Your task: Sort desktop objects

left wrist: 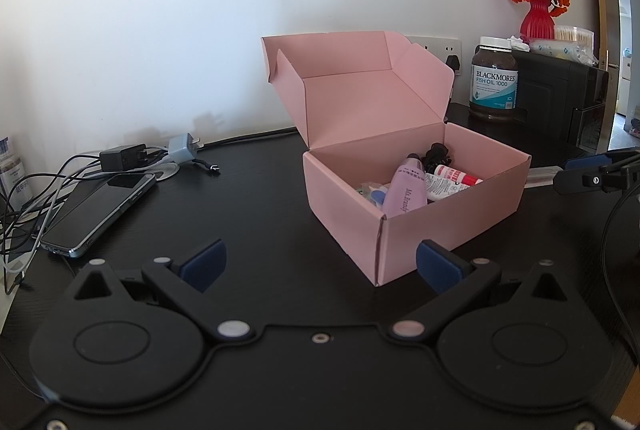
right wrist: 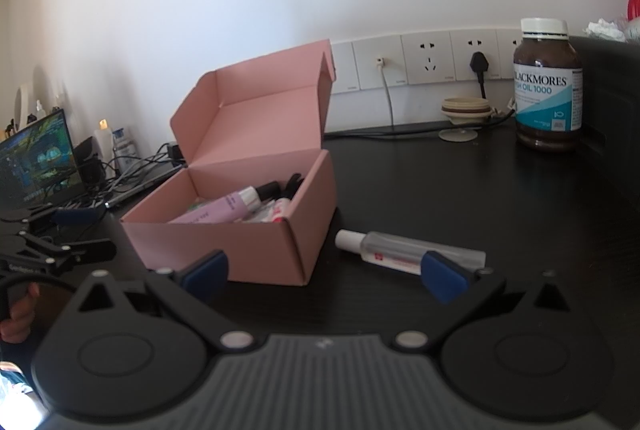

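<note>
An open pink cardboard box (left wrist: 440,190) (right wrist: 224,246) stands on the black desk with its lid up. Inside lie a lilac tube (left wrist: 404,190) (right wrist: 220,210), a white and red tube (left wrist: 452,180) and some black items. A clear tube with a white cap (right wrist: 400,250) lies on the desk to the right of the box. My left gripper (left wrist: 320,264) is open and empty, in front of the box's near corner. My right gripper (right wrist: 326,270) is open too, its right pad (right wrist: 444,276) just in front of the clear tube. The right gripper (left wrist: 592,174) also shows at the left wrist view's right edge.
A fish oil bottle (left wrist: 494,78) (right wrist: 548,86) stands at the back right beside a black cabinet (left wrist: 560,94) bearing a red vase of orange flowers (left wrist: 538,18). A phone (left wrist: 100,206), chargers and cables (left wrist: 132,158) lie at the left. A laptop screen (right wrist: 36,158) and wall sockets (right wrist: 428,62) are behind.
</note>
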